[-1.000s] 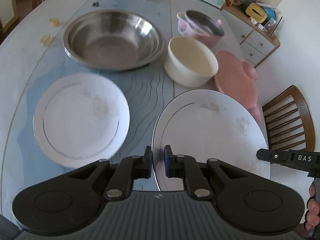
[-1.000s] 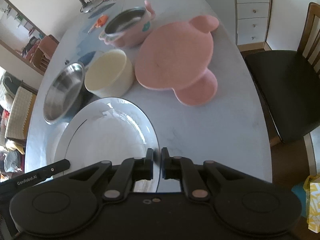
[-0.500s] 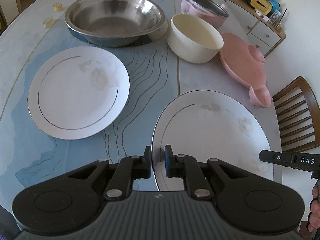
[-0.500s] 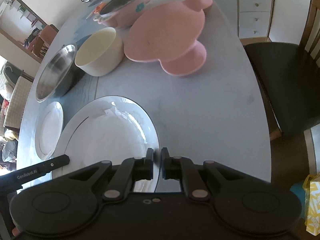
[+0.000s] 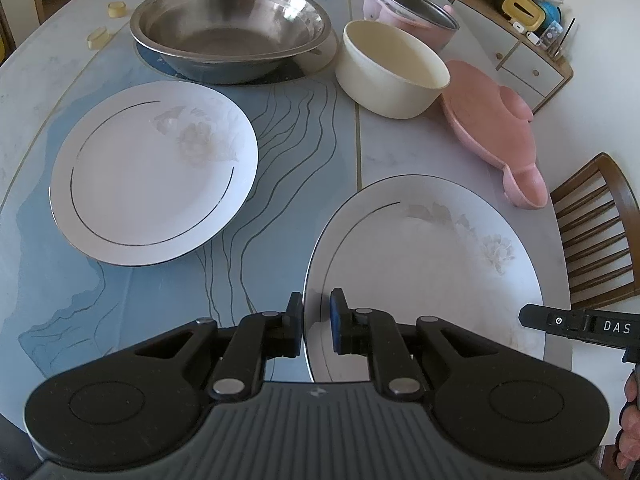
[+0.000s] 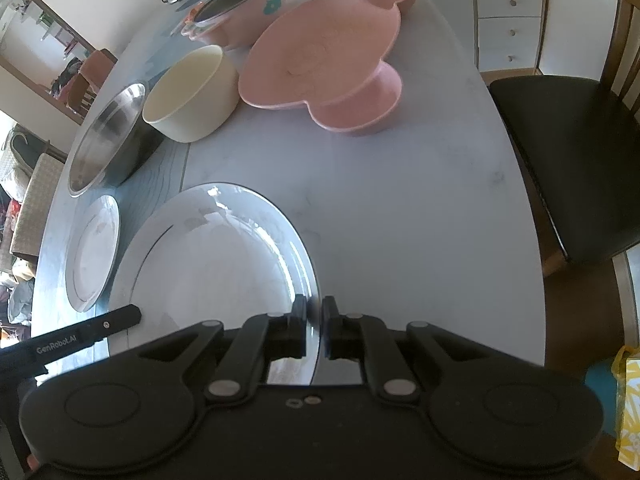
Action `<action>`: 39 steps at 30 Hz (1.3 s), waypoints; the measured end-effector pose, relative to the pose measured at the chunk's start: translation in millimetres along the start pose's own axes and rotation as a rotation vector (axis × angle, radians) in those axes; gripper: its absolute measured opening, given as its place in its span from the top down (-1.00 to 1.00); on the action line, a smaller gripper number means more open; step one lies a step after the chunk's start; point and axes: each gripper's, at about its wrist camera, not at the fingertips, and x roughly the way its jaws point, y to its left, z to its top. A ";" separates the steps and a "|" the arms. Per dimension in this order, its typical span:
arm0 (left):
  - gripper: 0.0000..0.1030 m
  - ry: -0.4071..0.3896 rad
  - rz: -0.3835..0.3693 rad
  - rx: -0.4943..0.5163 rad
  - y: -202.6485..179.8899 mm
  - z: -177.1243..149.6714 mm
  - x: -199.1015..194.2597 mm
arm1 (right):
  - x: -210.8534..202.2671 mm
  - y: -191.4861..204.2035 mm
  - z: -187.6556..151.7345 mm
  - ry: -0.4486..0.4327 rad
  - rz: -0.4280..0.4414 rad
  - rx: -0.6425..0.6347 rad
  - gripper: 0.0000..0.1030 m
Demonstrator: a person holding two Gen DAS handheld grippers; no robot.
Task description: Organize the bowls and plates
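A white plate (image 5: 432, 276) with a grey ring is held by both grippers above the table. My left gripper (image 5: 316, 326) is shut on its left rim. My right gripper (image 6: 314, 330) is shut on its right rim; the plate (image 6: 216, 264) fills that view's lower left. A second white plate (image 5: 156, 184) lies flat on the table to the left, also in the right wrist view (image 6: 96, 252). A steel bowl (image 5: 232, 32), a cream bowl (image 5: 390, 68) and a pink dish (image 5: 492, 136) stand further back.
A pink pot (image 5: 412, 12) stands behind the cream bowl. A wooden chair (image 5: 596, 232) is at the table's right side; its dark seat (image 6: 560, 160) shows in the right wrist view. A white drawer unit (image 6: 508, 12) stands beyond the table.
Both grippers, still holding the plate, have drawn back toward the near table edge and risen; the bowls and the second plate now sit farther away in both views.
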 end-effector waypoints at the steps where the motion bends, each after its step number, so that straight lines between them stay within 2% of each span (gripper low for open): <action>1: 0.76 -0.001 0.001 0.001 -0.2 0.0 0.1 | -0.1 -0.8 -0.1 0.000 0.002 0.006 0.83; 8: 0.75 0.011 -0.001 -0.003 0.1 0.2 -0.1 | -6.4 0.2 2.3 -0.020 0.006 0.009 0.75; 10: 0.75 -0.014 0.024 0.014 -2.6 0.1 -4.6 | -11.2 2.9 2.9 -0.031 0.000 -0.014 0.67; 14: 0.75 -0.058 0.058 0.061 -8.5 1.8 -14.9 | -19.6 5.9 3.4 -0.052 -0.019 -0.054 0.64; 22: 0.71 -0.101 0.092 0.075 -9.8 0.3 -37.5 | -44.3 24.9 -1.4 -0.106 -0.013 -0.171 0.55; 23: 0.67 -0.105 0.095 0.074 -10.1 0.5 -40.7 | -46.7 28.3 -1.0 -0.111 -0.008 -0.185 0.52; 24: 0.51 -0.113 0.099 0.070 -10.2 -0.3 -45.2 | -49.3 32.5 -0.4 -0.116 -0.002 -0.200 0.49; 25: 0.25 -0.123 0.101 0.067 -10.0 -1.2 -49.7 | -52.6 36.8 -0.1 -0.121 0.006 -0.216 0.45; 26: 0.09 -0.135 0.105 0.062 -9.5 -1.8 -54.5 | -55.6 41.0 0.0 -0.125 0.009 -0.230 0.43; 27: -0.21 -0.154 0.114 0.054 -9.1 -2.4 -60.6 | -59.1 45.7 0.3 -0.131 0.011 -0.249 0.37; 28: -0.37 -0.174 0.123 0.050 -8.5 -2.9 -65.7 | -62.4 50.1 0.6 -0.137 0.014 -0.268 0.29; 34: -0.39 -0.224 0.165 0.059 -2.6 0.6 -87.4 | -73.8 82.4 5.6 -0.166 0.044 -0.368 -0.12; 39: -0.41 -0.244 0.178 0.069 8.0 5.0 -97.1 | -72.9 112.0 9.7 -0.180 0.073 -0.431 -0.33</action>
